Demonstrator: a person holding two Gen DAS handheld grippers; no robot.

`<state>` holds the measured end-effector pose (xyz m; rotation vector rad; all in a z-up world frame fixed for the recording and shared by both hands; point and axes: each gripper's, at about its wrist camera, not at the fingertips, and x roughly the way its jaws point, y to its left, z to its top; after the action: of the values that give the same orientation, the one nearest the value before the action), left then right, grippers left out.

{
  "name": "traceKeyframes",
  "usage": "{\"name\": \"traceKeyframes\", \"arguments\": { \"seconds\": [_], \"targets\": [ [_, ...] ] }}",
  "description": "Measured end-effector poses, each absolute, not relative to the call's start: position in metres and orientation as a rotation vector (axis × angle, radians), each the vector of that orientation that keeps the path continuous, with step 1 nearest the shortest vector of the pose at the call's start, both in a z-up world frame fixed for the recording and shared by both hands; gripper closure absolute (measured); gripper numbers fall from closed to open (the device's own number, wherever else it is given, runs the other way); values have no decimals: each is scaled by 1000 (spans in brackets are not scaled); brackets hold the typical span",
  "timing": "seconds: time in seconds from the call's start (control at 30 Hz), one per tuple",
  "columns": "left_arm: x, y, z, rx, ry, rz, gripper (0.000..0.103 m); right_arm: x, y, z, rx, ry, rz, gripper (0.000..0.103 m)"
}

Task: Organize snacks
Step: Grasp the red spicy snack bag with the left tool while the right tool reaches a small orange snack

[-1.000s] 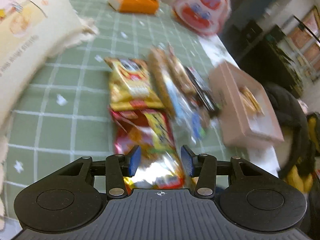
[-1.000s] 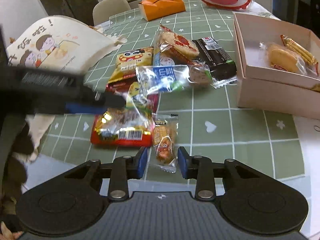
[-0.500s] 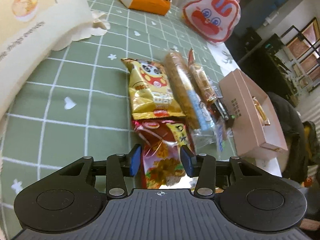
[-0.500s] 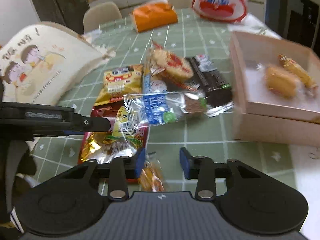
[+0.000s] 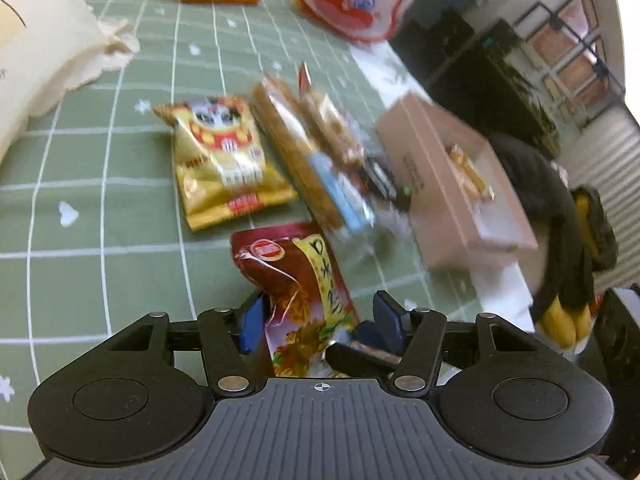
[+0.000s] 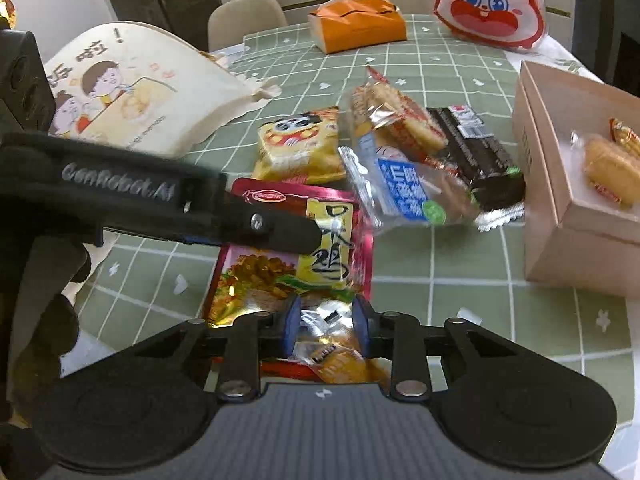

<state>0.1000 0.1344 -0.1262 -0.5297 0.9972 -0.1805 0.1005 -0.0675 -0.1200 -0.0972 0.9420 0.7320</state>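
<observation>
Green checked tablecloth carries our scattered snacks, the pink box at the right edge already holding two wrapped cakes. Our left gripper is opening around the red snack bag, light, crinkly and slippery foil best pinched at its sealed edge, while our right gripper clasps a small clear-wrapped snack lying on that bag. Nearby, the yellow packet, blue-labelled cake and black bar crowd our path to the box.

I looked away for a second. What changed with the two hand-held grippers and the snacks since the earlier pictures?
The left hand-held gripper is opening its jaws around the red snack bag, no longer squeezing it. The right hand-held gripper has taken hold of the small orange snack packet and drawn it over the red bag. The pink box and other snacks stayed put.
</observation>
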Motion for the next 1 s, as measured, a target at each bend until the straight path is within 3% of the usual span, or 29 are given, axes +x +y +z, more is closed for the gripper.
{"name": "traceKeyframes", "arguments": {
  "seconds": [0.1, 0.2, 0.47, 0.77, 1.0],
  "targets": [
    [112, 136, -136, -571, 987, -173, 45, 92, -70, -121, -112, 927, 745, 73],
    [121, 132, -140, -575, 996, -160, 69, 88, -72, -115, -137, 921, 736, 73],
    [115, 135, -147, -638, 988, -165, 71, 106, -107, -110, -87, 879, 485, 72],
    [129, 112, -144, -579, 964, -178, 62, 104, -100, -122, -131, 882, 532, 71],
    [126, 118, -143, -615, 998, -142, 71, 107, -98, -121, -118, 887, 558, 71]
  ]
}}
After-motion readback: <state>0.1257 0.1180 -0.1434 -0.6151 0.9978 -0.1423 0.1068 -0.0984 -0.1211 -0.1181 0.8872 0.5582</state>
